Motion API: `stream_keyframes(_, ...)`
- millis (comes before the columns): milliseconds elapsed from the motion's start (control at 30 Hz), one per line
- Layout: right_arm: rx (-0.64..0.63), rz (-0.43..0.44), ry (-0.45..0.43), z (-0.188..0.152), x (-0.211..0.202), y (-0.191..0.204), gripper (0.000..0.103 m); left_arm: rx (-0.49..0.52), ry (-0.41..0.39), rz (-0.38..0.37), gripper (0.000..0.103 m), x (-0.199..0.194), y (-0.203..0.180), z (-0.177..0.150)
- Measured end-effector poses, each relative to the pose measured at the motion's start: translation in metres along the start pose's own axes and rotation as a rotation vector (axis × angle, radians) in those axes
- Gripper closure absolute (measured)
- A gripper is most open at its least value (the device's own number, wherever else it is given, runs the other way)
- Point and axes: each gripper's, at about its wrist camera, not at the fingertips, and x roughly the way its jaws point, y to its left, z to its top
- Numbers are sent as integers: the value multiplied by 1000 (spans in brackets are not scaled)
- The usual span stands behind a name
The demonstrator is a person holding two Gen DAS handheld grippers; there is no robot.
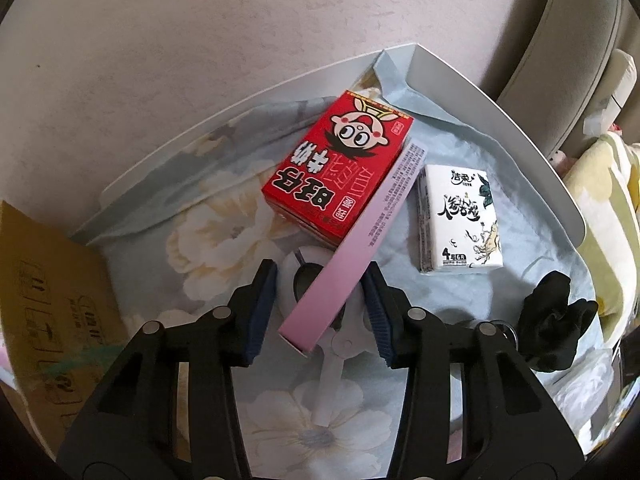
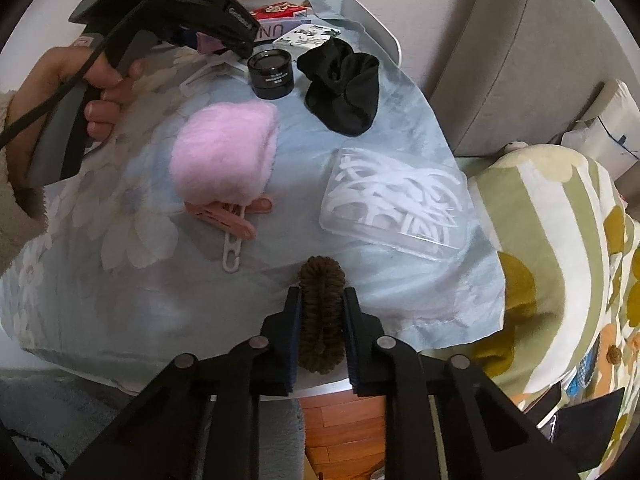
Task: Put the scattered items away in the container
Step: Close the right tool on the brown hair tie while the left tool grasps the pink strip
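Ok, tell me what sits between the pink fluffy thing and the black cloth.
In the right wrist view, only bare floral tablecloth lies between the pink fluffy thing and black cloth.

The left hand-held gripper (image 1: pixel 320 304) points at the far side, its two fingers spread wide with a pink box (image 1: pixel 352 240) lying loose between them; the person's left hand (image 2: pixel 96 80) wraps its grip, fingers curled round the handle; the right hand-held gripper (image 2: pixel 322 320) sits low at the near edge, fingers pressed against a brown hair tie (image 2: pixel 322 312).
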Motion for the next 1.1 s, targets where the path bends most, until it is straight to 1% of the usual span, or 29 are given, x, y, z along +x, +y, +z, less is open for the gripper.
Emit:
stream_keyframes(267,16,-44,-17,-1,-9,-3,87,-19,-13,-15,63,-20,9,-4)
stream_keyframes(433,33,-62,-32,1,-17,-13,87,-21,-21,-34,63,-32,11,-8)
stream_keyframes(567,39,-62,-30,3,-17,-15,87,-15,-24,-49,63,-38,11,-11)
stream_keyframes(667,36,-55,-29,5,-15,-15,87,-3,-48,-67,63,-47,9,-12)
stream_keyframes(733,35,-51,-28,5,-17,-16,87,15,-57,-61,63,-51,5,-12)
stream_keyframes(967,35,-43,-29,4,-16,-13,87,20,-32,-65,63,-45,4,-11)
stream_keyframes(1033,35,-45,-29,4,-16,-13,87,23,-30,-68,70,-45,4,-12)
stream_keyframes(1067,34,-45,-29,4,-16,-13,87,29,-38,-67,77,-47,4,-13)
stream_keyframes(1100,33,-46,-29,4,-16,-13,87,33,-39,-73,80,-48,4,-14)
